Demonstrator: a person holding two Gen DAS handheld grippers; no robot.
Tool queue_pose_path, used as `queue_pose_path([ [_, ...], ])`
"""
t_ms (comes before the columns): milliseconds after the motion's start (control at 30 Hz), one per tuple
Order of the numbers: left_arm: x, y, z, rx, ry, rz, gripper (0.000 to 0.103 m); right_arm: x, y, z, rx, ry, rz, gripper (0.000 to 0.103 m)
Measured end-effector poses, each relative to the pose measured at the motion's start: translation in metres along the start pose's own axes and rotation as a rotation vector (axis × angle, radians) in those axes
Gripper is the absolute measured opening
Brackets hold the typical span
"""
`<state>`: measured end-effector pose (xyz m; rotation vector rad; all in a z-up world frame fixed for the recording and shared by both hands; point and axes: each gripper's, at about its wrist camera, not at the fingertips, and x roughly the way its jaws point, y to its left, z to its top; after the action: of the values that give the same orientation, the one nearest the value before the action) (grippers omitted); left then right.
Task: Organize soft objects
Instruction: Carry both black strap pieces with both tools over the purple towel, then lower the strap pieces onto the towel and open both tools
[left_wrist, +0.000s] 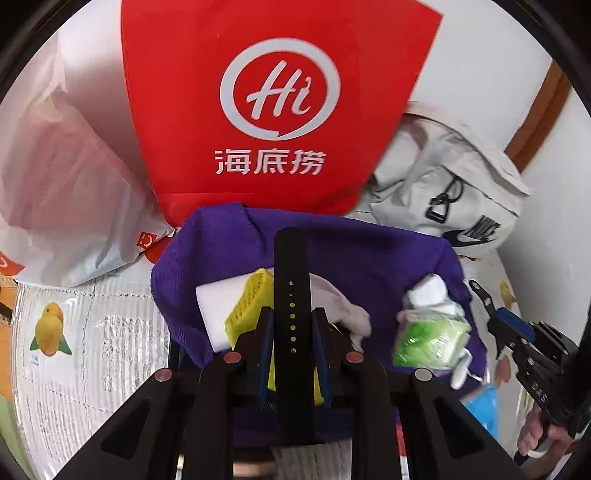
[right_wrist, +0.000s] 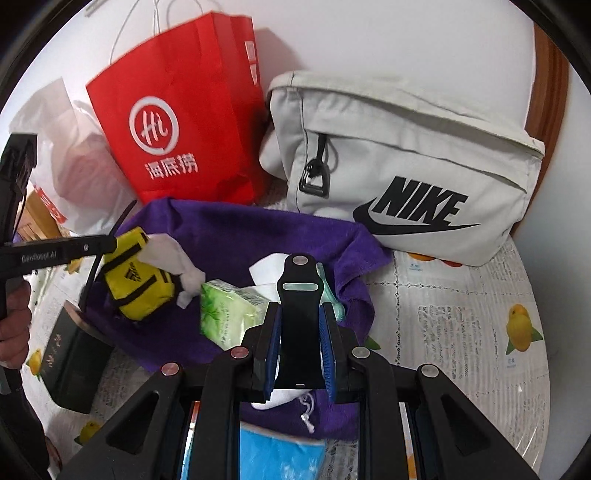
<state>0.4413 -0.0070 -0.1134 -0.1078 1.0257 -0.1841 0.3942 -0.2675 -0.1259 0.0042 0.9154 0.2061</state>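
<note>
A purple towel (left_wrist: 369, 266) lies on the table with soft things on it: a yellow mesh pouch (left_wrist: 251, 299), white tissue (left_wrist: 351, 314), a green tissue pack (left_wrist: 428, 339) and a white block (left_wrist: 214, 314). My left gripper (left_wrist: 291, 314) is shut on a black strap with holes (left_wrist: 291, 258) that stands up between its fingers above the pouch. My right gripper (right_wrist: 301, 306) is shut on a black strap piece with a metal slot (right_wrist: 299, 280), over the green pack (right_wrist: 225, 310). Each gripper shows in the other's view, the left gripper (right_wrist: 110, 243) and the right gripper (left_wrist: 495, 317).
A red paper bag (right_wrist: 177, 140) stands behind the towel, with a grey Nike bag (right_wrist: 406, 166) to its right and a white plastic bag (left_wrist: 66, 192) to its left. A black box (right_wrist: 74, 362) sits at the towel's left. A blue packet (right_wrist: 280, 454) lies near me.
</note>
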Motion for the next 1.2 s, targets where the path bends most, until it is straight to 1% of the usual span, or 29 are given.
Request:
queue_pose_path([
  [133,0.016,0.003,0.002,-0.004,0.023,0.018,0.02,0.011,-0.001,0.001,-0.001,0.011,0.004,0.021],
  [233,0.025,0.003,0.003,-0.001,0.038,0.016,0.02,0.022,-0.005,0.002,0.003,0.037,0.005,0.021],
  [300,0.027,0.001,0.004,0.01,0.032,0.028,0.02,0.03,-0.006,0.002,0.009,0.052,0.017,0.021],
  [500,0.03,-0.001,0.006,0.027,0.035,0.023,0.02,0.043,-0.004,-0.002,0.01,0.092,0.042,0.021],
  [567,0.029,-0.001,0.006,0.025,0.035,0.013,0.021,0.045,-0.006,-0.002,0.019,0.095,0.057,0.023],
  [633,0.027,0.001,0.007,0.022,0.042,0.004,0.023,0.045,-0.009,-0.002,0.035,0.107,0.063,0.03],
  [667,0.026,0.001,0.007,0.017,0.048,0.004,0.026,0.044,-0.01,-0.002,0.042,0.104,0.064,0.032],
  [733,0.022,0.001,0.006,0.019,0.05,0.012,0.026,0.038,-0.012,-0.002,0.051,0.095,0.06,0.037],
  [933,-0.009,-0.001,-0.001,0.032,0.028,0.041,0.027,0.005,-0.01,-0.008,0.06,0.057,0.051,0.038],
  [1100,-0.045,-0.001,-0.021,0.033,0.008,0.053,0.027,-0.036,0.005,-0.022,0.041,0.023,0.056,0.038],
  [1200,-0.067,-0.002,-0.039,0.022,-0.001,0.045,0.033,-0.062,0.017,-0.037,0.03,0.009,0.077,0.039],
])
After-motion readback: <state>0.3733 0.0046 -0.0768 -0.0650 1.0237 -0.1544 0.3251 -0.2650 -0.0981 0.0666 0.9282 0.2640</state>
